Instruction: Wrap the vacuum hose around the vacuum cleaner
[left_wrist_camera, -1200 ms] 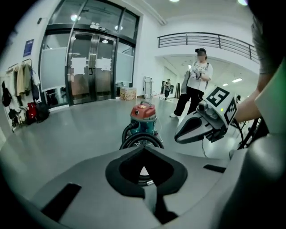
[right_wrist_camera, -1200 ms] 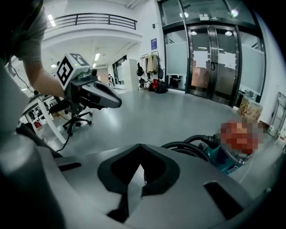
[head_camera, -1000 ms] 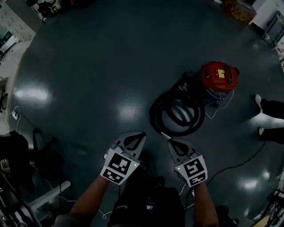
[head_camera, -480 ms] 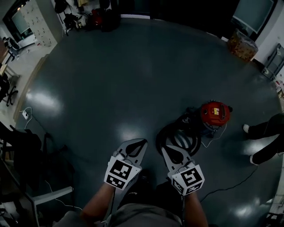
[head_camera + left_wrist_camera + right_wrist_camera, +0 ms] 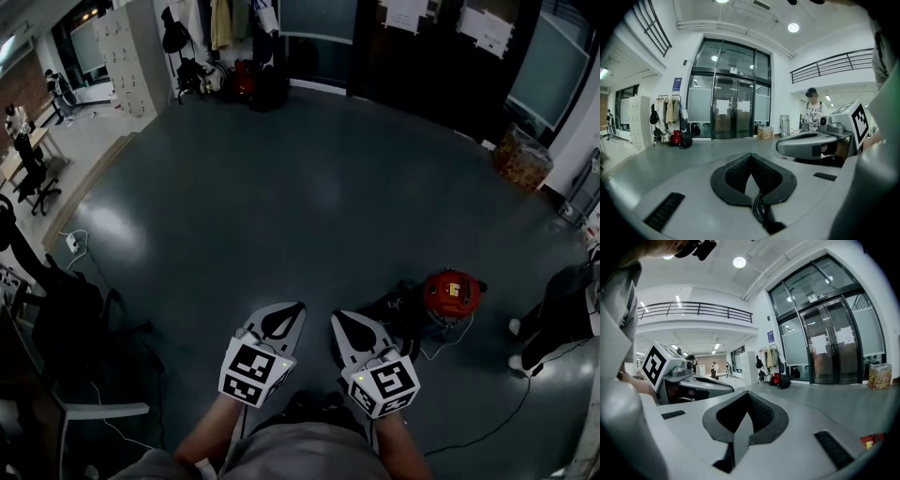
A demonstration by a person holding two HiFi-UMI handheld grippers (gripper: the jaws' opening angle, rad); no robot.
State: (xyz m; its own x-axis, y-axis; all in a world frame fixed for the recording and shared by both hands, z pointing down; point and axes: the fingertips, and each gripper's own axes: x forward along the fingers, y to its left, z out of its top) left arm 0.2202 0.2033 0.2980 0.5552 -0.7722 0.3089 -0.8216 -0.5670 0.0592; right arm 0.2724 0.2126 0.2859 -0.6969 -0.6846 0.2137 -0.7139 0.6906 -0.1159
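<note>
Floor (image 5: 281,187), dark grey & glossy, fills most of head view. Glass doors (image 5: 319,19) on far wall carry white sheets, print too small to read. Bystander's legs (image 5: 553,319) stand at far right. Vacuum cleaner (image 5: 452,292), red top w/ a yellow label (unreadable), sits right of centre. Black vacuum hose (image 5: 398,309) lies coiled on floor against its left side, partly behind R gripper (image 5: 336,316). Both forearms reach fwd side by side, low & near the body. L gripper (image 5: 298,307) & R gripper: jaws clenched tight, nothing between them, both clear of hose. Vs a sec ago: vacuum looks smaller & sits lower right, more of room in view.
</note>
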